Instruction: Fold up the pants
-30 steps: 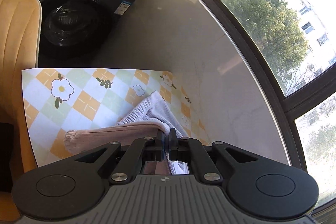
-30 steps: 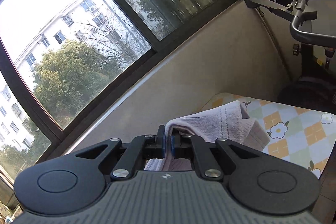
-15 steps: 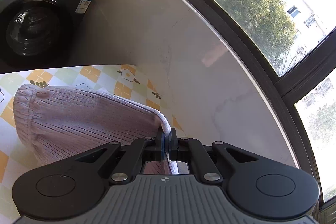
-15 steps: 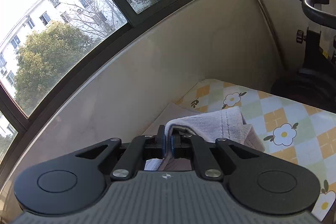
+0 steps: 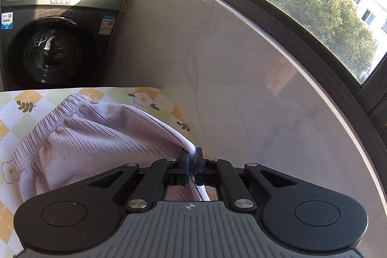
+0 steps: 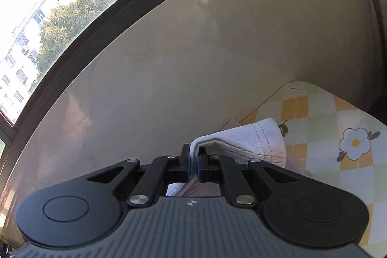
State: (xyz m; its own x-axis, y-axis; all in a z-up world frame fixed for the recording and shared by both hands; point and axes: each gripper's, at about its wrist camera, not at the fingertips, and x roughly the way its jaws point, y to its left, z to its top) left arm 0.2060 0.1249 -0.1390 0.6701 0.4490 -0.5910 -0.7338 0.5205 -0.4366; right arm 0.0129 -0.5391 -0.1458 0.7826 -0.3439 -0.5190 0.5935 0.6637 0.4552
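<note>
left claw point(image 5: 192, 162): clamped on a pale hem edge of the pants point(image 5: 96, 137)
right claw point(image 6: 192, 162): pinched tight on another hem edge of the same pants point(image 6: 254, 142)
pants: mauve ribbed knit; spread left of the left claw on the counter point(image 5: 29, 98); gathered waistband far left
counter: checked flower cloth; beside the wall point(image 5: 217, 64)
washing machine point(image 5: 58, 33): far left

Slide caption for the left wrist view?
Left gripper shut on pink ribbed pants over floral tablecloth, washing machine behind.

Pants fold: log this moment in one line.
stage: mid-fold | left hand-held gripper: shut on pants edge | right hand-held gripper: shut on pants | surface: checked flower mat
</note>
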